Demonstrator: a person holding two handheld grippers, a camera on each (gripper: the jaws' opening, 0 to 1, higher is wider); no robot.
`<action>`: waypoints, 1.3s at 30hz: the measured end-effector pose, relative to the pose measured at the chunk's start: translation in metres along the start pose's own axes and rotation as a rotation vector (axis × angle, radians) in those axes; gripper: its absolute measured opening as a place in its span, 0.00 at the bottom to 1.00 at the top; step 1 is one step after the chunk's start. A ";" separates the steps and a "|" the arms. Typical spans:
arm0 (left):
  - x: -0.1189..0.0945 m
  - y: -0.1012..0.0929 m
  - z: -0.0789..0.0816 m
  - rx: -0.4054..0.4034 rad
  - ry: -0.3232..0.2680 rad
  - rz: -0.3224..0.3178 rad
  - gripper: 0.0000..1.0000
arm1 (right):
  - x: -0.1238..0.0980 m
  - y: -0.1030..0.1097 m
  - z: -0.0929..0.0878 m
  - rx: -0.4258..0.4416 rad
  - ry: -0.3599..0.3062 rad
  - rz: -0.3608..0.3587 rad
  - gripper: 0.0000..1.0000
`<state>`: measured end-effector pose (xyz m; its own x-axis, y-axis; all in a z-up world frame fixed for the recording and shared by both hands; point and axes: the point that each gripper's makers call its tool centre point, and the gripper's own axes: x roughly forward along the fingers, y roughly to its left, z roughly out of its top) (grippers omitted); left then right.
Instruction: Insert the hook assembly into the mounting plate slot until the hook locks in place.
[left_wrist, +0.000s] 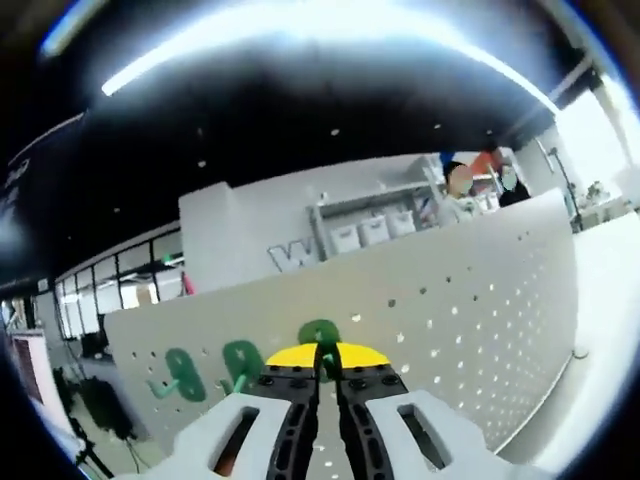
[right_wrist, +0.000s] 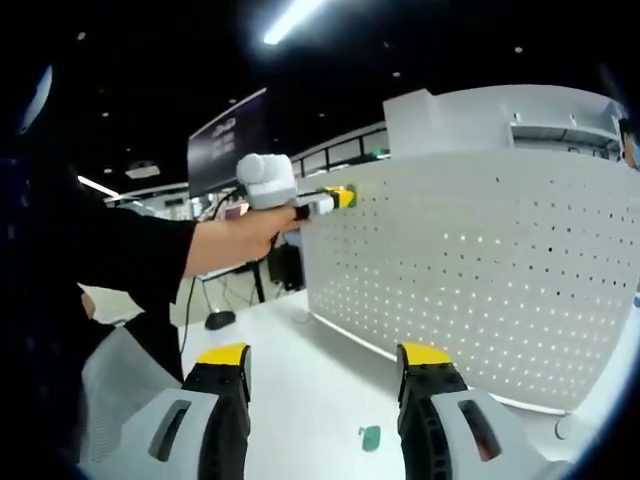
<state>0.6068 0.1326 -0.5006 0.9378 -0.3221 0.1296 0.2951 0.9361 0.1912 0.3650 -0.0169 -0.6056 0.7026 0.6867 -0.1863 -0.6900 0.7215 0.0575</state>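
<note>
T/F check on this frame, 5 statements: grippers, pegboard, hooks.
1. The left gripper is shut on a green hook. True.
2. The right gripper is shut. False: its jaws stand wide apart, holding nothing.
3. Two more green hooks sit on the pegboard. True.
4. The pegboard lies flat on the table. False: it stands upright on the table.
5. A small green piece lies on the table. True.
</note>
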 end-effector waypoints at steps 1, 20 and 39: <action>0.000 0.001 0.002 0.010 -0.008 -0.002 0.06 | 0.000 0.000 0.000 0.000 0.001 0.000 0.60; -0.019 -0.015 0.002 -0.004 -0.007 -0.049 0.34 | -0.002 0.000 -0.001 -0.004 0.007 -0.007 0.59; -0.054 -0.028 0.006 -0.053 -0.019 -0.106 0.53 | -0.005 0.002 0.000 -0.010 0.006 -0.005 0.59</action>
<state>0.5470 0.1232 -0.5071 0.8973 -0.4218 0.1298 0.4022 0.9027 0.1529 0.3605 -0.0189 -0.6048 0.7051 0.6826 -0.1924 -0.6882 0.7240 0.0465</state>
